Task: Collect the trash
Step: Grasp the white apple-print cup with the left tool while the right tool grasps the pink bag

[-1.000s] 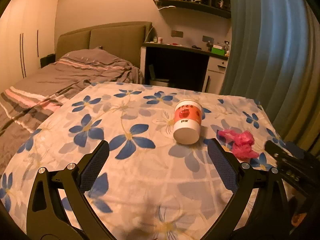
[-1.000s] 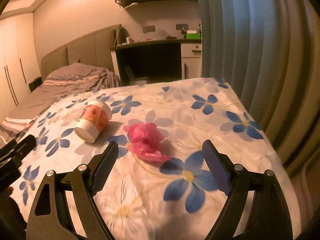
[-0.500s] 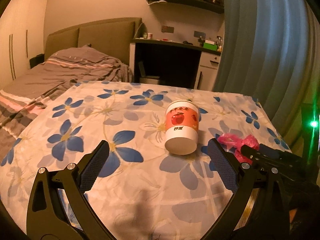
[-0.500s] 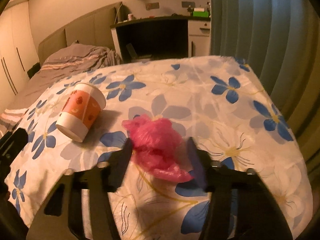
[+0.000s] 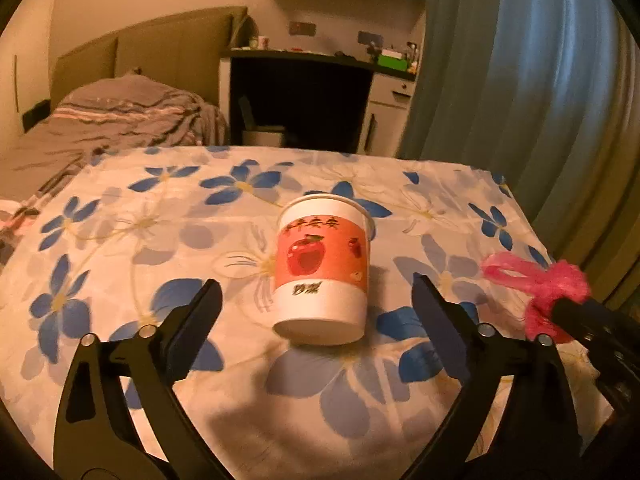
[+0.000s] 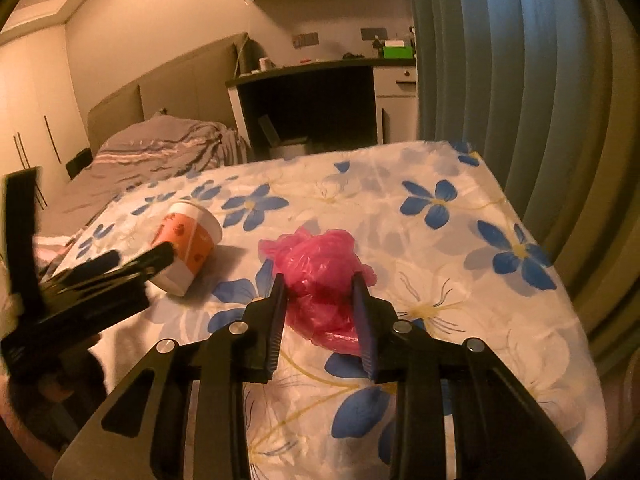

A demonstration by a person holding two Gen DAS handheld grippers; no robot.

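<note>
A white paper cup (image 5: 322,276) with an orange apple label lies on its side on the blue-flowered cloth (image 5: 140,232), base towards me. My left gripper (image 5: 316,280) is low on either side of its base, jaws wide and closing slightly, pads clear of the cup. Right of it, a crumpled pink plastic bag (image 6: 320,268) sits between the fingers of my right gripper (image 6: 318,276), whose jaws are closing with the pads pressing into the bag. The right wrist view shows the left gripper's fingers (image 6: 160,254) beside the cup (image 6: 188,248). The left wrist view has the bag (image 5: 536,280) at the right gripper's tip.
The cloth-covered surface ends close behind the cup and at the right, where a blue-grey curtain (image 6: 520,80) hangs. Beyond are a bed with grey striped bedding (image 5: 120,116), a dark desk (image 5: 304,96) and a small bin (image 5: 262,136) under it.
My right gripper's jaws have closed from wide apart onto the pink bag. My left gripper has moved forward to the cup, which now looks larger and sits between its fingers.
</note>
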